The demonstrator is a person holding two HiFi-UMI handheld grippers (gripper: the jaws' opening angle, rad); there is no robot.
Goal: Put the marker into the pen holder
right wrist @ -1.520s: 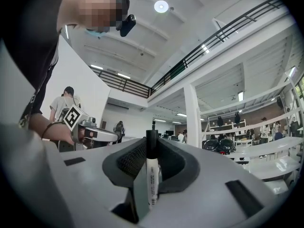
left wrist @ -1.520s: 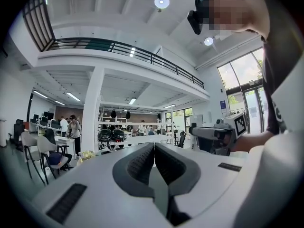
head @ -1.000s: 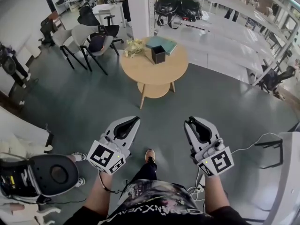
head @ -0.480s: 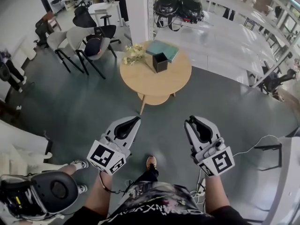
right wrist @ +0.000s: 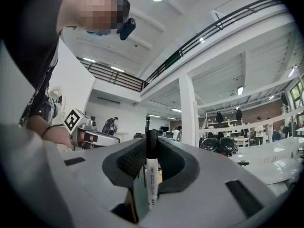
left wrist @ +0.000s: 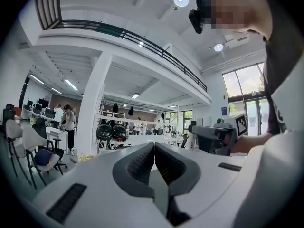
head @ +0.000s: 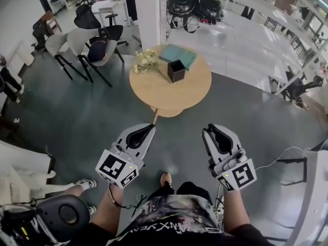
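Marker (right wrist: 151, 175) clamped in right hand-held gripper (right wrist: 151, 145); left hand-held gripper (left wrist: 154, 147) empty, jaws together; pen holder (head: 176, 70) on table (head: 156, 91).

Ahead of you, a round wooden surface (head: 169, 94) stands on the grey floor (head: 92, 117). Toward its far edge you have a black pen holder (head: 176, 70), a teal book (head: 178, 55) just behind it, and pale flowers (head: 145, 60) to its left.

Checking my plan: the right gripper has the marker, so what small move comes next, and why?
Probably step closer to the round table and carry the right gripper toward the black pen holder: the marker is clamped between its jaws, but the holder stands far ahead, seemingly out of reach.
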